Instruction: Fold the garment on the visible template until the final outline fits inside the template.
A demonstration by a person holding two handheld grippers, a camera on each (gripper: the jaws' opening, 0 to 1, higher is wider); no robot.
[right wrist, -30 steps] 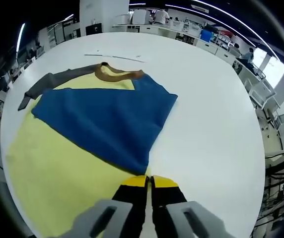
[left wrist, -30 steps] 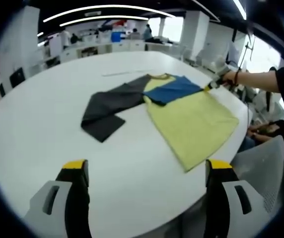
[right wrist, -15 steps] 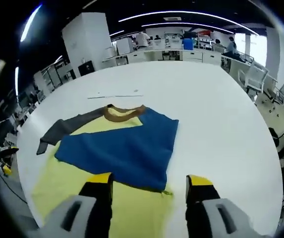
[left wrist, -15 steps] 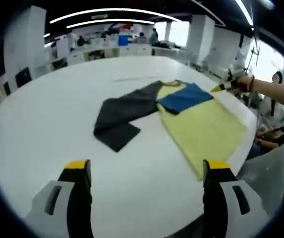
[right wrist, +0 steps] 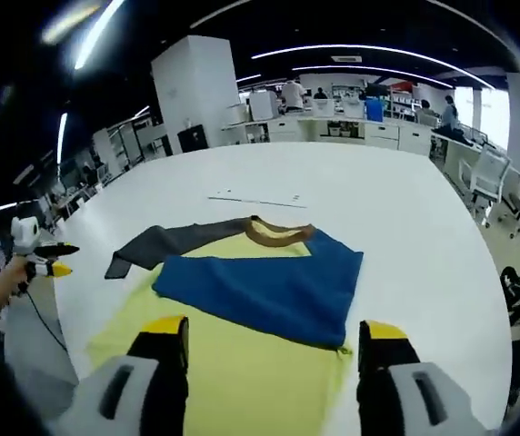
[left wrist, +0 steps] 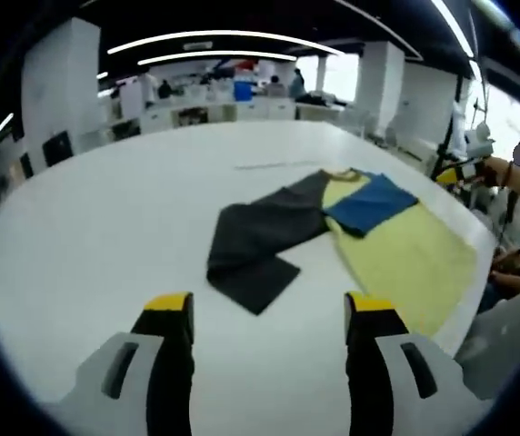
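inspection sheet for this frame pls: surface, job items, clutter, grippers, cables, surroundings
Surface: white table, large with a rounded edge, faint thin line marks beyond the collar.
Job's things: garment lying flat, yellow body, blue sleeve folded across the chest, dark grey sleeve spread out to the side, brown collar.
Clutter: nothing seen.
Grippers: left gripper open, above bare table short of the grey sleeve; right gripper open, over the yellow body, holding nothing.
Cables: nothing seen on the table.
Surroundings: open office, desks, white columns, ceiling strip lights, people in the background.
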